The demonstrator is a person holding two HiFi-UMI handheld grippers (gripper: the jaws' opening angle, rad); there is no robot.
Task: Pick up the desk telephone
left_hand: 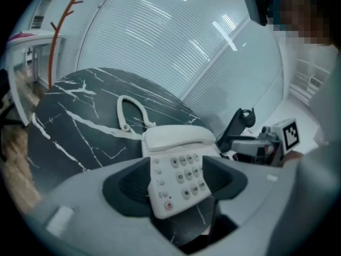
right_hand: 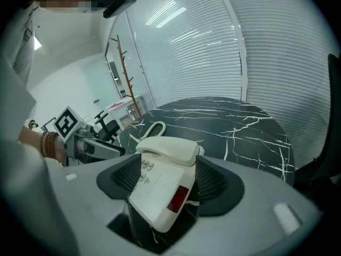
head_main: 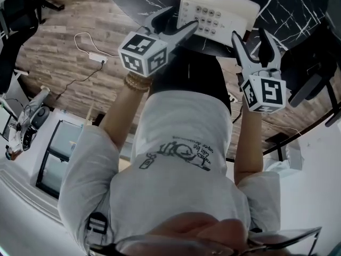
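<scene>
Top middle, the desk telephone (head_main: 218,7) sits on the black table (head_main: 298,4), left gripper (head_main: 178,21) and right gripper (head_main: 250,36) both open, holding nothing

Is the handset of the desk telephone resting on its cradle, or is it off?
On the cradle: the handset lies flat across the top of the desk telephone in both gripper views.

My head camera looks steeply down past my chest, with the telephone (head_main: 216,12) far off at the top edge. The camera on my left claw (head_main: 178,20) sits low, tight against the telephone's keypad end. The one on my right claw (head_main: 249,36) is equally close at its side. All three share the telephone and the dark marbled surface (left_hand: 80,116). Each claw view also catches the other claw.
</scene>
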